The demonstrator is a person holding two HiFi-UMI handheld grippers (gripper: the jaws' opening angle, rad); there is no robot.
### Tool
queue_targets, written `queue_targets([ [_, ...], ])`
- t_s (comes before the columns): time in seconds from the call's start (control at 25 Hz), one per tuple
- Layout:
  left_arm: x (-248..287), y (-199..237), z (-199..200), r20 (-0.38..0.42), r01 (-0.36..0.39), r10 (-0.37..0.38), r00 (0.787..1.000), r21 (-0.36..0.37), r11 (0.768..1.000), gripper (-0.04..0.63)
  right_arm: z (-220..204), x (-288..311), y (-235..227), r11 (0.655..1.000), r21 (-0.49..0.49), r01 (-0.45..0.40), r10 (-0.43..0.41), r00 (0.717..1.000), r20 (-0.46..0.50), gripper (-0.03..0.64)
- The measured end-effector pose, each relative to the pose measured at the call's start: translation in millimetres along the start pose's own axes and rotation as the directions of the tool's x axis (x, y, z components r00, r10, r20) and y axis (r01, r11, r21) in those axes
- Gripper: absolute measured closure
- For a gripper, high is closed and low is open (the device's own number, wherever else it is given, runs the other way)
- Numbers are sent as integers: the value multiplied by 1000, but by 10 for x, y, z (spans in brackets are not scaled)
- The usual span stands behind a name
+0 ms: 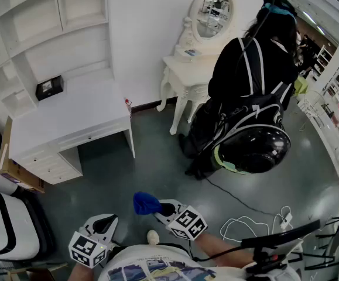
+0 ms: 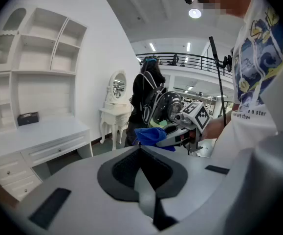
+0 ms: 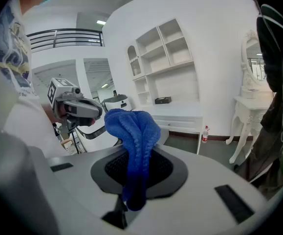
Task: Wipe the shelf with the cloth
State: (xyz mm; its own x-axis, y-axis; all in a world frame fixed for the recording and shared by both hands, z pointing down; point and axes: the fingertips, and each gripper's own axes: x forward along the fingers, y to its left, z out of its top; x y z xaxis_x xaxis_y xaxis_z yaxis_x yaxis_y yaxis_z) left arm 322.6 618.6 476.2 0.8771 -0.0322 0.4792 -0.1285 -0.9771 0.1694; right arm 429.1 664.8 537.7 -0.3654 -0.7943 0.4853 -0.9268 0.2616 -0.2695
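Shelf [image 1: 26, 10] over the counter [image 1: 69, 113] stands well apart from us, unwiped. Cloth [image 3: 131, 126] is clenched in right tongs [image 3: 136, 153]; left tongs [image 2: 140, 150] closed, empty. Approach step. Next: step closer, press cloth flat.

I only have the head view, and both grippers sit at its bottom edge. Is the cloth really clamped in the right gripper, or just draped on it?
Observer: Clamped. In the right gripper view, the right gripper has its jaws shut on the cloth, which bunches up above them.
Operator: And the left one, is it carrying anything?
Observer: No. In the left gripper view, the left gripper has its jaws together with nothing between them.
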Motion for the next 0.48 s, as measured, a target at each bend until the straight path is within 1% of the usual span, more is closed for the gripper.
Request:
queue_targets([
  [0.12,7,119,29,20,-4,4,1000,-12,1000,581,59,34,-15,1000,-11,9,-9,1000,4,548],
  [0.24,-40,188,-52,38,-35,37,999,-36,999,581,30,128,-7,999,-34,-5,5,1000,-10,548],
  [0.32,-101,265,-100,45,-37,39,998,-48,998,581,76,203,27,999,-34,-2,1,1000,-13,548],
  [0.48,-257,691,-22,67,-41,45,997,-64,997,581,368,484,88,999,-36,8,-9,1000,-22,548],
])
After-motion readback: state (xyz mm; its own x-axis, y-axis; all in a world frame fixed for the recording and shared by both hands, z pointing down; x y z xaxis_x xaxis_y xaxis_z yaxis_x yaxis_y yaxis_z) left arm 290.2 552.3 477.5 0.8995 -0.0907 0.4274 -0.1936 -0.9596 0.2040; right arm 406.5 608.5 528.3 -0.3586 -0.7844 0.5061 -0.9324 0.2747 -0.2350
